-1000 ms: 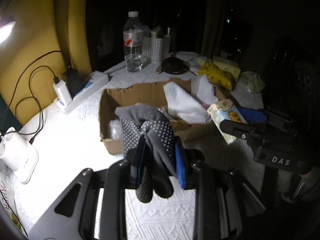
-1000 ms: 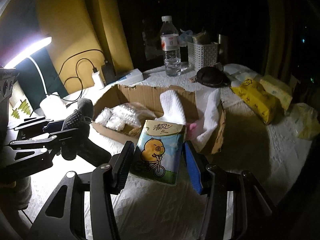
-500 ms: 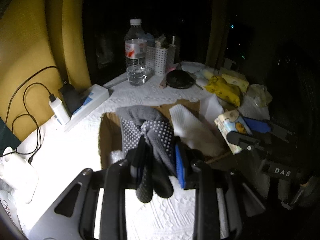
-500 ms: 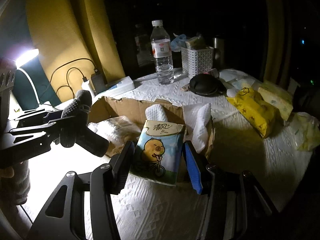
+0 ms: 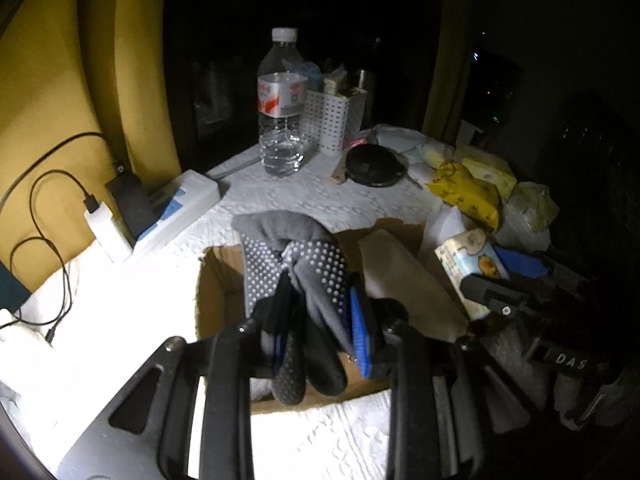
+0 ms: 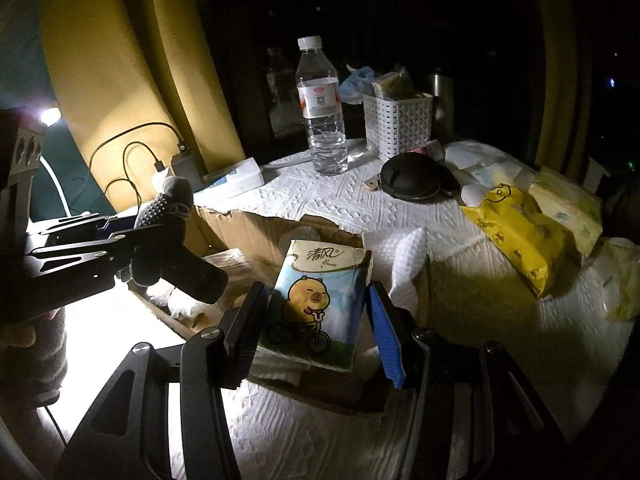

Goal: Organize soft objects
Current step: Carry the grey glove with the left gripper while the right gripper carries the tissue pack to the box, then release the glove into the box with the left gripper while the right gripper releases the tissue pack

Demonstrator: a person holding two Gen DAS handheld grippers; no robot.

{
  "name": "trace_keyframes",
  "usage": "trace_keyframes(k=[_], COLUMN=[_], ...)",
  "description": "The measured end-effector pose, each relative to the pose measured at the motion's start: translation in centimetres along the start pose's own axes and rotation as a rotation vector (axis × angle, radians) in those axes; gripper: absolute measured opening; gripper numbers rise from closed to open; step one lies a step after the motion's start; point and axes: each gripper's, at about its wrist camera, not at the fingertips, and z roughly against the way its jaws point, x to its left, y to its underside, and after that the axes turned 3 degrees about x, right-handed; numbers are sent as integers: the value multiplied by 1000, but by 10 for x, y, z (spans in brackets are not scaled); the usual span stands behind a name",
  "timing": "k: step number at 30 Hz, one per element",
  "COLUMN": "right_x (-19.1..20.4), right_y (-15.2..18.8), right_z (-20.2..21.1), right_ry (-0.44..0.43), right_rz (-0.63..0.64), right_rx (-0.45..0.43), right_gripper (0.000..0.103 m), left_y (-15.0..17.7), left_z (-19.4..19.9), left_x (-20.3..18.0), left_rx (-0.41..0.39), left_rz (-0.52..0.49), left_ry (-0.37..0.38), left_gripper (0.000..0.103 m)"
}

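Note:
My left gripper (image 5: 318,312) is shut on a grey dotted glove (image 5: 296,264) and holds it above the open cardboard box (image 5: 216,280). The glove also shows in the right wrist view (image 6: 164,220), over the box's left end (image 6: 248,224). My right gripper (image 6: 316,312) is shut on a tissue pack with a bear picture (image 6: 316,304), held over the box's right part; it shows in the left wrist view (image 5: 468,260) too. A white cloth (image 6: 408,260) hangs over the box's right wall. Plastic-wrapped items lie inside the box (image 6: 176,300).
On the white tablecloth stand a water bottle (image 6: 322,112), a white basket (image 6: 396,124), a black round pouch (image 6: 412,180), a yellow pack (image 6: 516,232) and pale packs (image 6: 568,204). A power strip with chargers and cables (image 5: 160,216) lies at the left, near a yellow curtain.
Both grippers have moved forward over the box, the left with the glove and the right with the tissue pack. Neither grip has changed.

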Motion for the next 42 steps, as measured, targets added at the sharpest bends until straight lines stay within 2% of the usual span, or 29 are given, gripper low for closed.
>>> trace_keyframes(k=[6,18,21,22,24,28,34,42], right_x=[-5,-15,-17,-18,-18,-14,-3,10], right_y=[-2,-2,-2,-3,-3,-5,-9,-9], right_z=[-8,-9,-11,-12,-13,-18,-30,-56], right_ry=[-1,-4,-4,-6,-10,-13,-27,-15], right_rz=[-4,-26,-31,-32,-32,-27,-6,13], right_rx=[5,7,10,12,12,14,37,82], right_gripper=[54,54,54,54,54,54,54,54], left_y=[-2,4,4,4,3,1,1,9], left_z=[-14,-57,-62,-61,-57,-46,-29,-25], left_x=[-11,-49,-50,-50,-45,-33,-14,10], left_rx=[18,112,127,126,115,93,54,55], left_rz=[-13,-78,-85,-82,-63,-32,-14,23], left_ry=[25,106,80,72,65,56,11,-15], left_gripper=[27,29,35,45,55,63,64,64])
